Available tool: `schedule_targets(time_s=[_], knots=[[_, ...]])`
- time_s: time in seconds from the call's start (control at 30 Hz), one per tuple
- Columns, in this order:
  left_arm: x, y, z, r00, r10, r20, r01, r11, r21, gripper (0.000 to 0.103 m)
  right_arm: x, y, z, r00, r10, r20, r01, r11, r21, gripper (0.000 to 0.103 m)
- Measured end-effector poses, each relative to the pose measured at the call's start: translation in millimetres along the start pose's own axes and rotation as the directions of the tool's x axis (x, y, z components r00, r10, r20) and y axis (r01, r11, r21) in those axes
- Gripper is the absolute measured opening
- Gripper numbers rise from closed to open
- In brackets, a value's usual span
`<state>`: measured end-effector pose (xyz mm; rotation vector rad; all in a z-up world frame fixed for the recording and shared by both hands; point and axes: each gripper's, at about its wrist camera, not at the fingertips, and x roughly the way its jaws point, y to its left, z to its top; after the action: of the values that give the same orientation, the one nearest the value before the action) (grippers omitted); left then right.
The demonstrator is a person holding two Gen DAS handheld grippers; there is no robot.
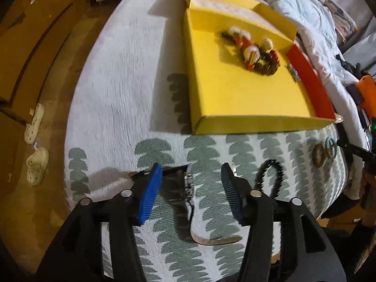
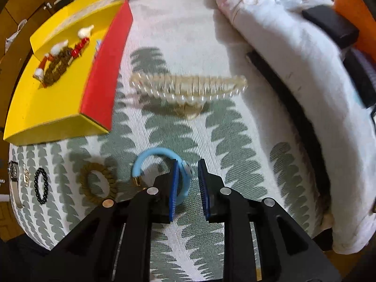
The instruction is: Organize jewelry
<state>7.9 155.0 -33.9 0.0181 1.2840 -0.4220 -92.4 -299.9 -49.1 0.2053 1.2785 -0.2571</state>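
Observation:
A yellow box (image 1: 225, 98) lies on the patterned bedspread and holds a pile of red, white and brown jewelry (image 1: 256, 51); the box also shows in the right wrist view (image 2: 47, 103). My left gripper (image 1: 191, 176) is open, its fingers on either side of a silver wristwatch (image 1: 189, 185). A black bead bracelet (image 1: 270, 176) lies just right of it. My right gripper (image 2: 188, 171) is open over a light blue bracelet (image 2: 152, 155), whose right side lies between the fingers. A brown coil hair tie (image 2: 94, 183) and a pearl hair clip (image 2: 188, 89) lie nearby.
A crumpled white quilt (image 2: 293, 70) borders the right side of the bed. An orange object (image 2: 352, 7) lies on it. The bed's edge drops to a wooden floor with white sandals (image 1: 35, 141) at left. A red box flap (image 2: 105, 70) lies beside the yellow box.

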Motion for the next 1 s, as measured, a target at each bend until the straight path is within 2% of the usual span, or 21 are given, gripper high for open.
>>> schedule_targets(time_s=[0.23, 0.3, 0.47, 0.53, 0.6, 0.7, 0.77, 0.93, 1.0], knots=[[-18.6, -31.9, 9.2, 0.994, 0.032, 0.103, -0.036, 0.999, 0.037, 0.070, -41.4, 27.9, 13.9, 0.989, 0.073, 0.125, -0.068, 0.997, -0.040, 0.023], [-19.8, -43.3, 12.9, 0.988, 0.050, 0.145, -0.056, 0.998, 0.040, 0.077, -49.5, 37.8, 17.7, 0.981, 0.106, 0.164, -0.099, 0.994, -0.050, 0.023], [-15.5, -67.7, 30.4, 0.970, 0.078, 0.231, -0.089, 0.995, 0.040, 0.085, -54.1, 53.6, 27.8, 0.959, 0.186, 0.213, -0.174, 0.982, -0.070, 0.023], [-7.9, -74.0, 40.7, 0.970, 0.084, 0.227, -0.089, 0.996, 0.013, 0.086, -49.3, 63.1, 34.5, 0.960, 0.190, 0.206, -0.179, 0.981, -0.072, 0.023], [-2.7, -79.8, 49.6, 0.970, 0.061, 0.235, -0.064, 0.998, 0.005, 0.086, -46.2, 70.7, 38.9, 0.952, 0.218, 0.216, -0.205, 0.975, -0.082, 0.023], [8.7, -90.1, 64.0, 0.967, 0.101, 0.235, -0.100, 0.995, -0.015, 0.086, -37.9, 86.5, 48.3, 0.947, 0.246, 0.208, -0.229, 0.968, -0.100, 0.023], [16.7, -96.8, 75.3, 0.962, 0.107, 0.251, -0.106, 0.994, -0.015, 0.086, -33.3, 97.9, 54.4, 0.936, 0.279, 0.216, -0.257, 0.958, -0.125, 0.023], [39.1, -97.1, 104.6, 0.969, 0.102, 0.226, -0.094, 0.995, -0.044, 0.086, -14.3, 126.6, 73.9, 0.943, 0.271, 0.191, -0.242, 0.956, -0.164, 0.023], [48.2, -94.2, 115.5, 0.977, 0.090, 0.196, -0.081, 0.995, -0.056, 0.086, -9.2, 134.1, 82.9, 0.944, 0.271, 0.188, -0.239, 0.955, -0.176, 0.023]])
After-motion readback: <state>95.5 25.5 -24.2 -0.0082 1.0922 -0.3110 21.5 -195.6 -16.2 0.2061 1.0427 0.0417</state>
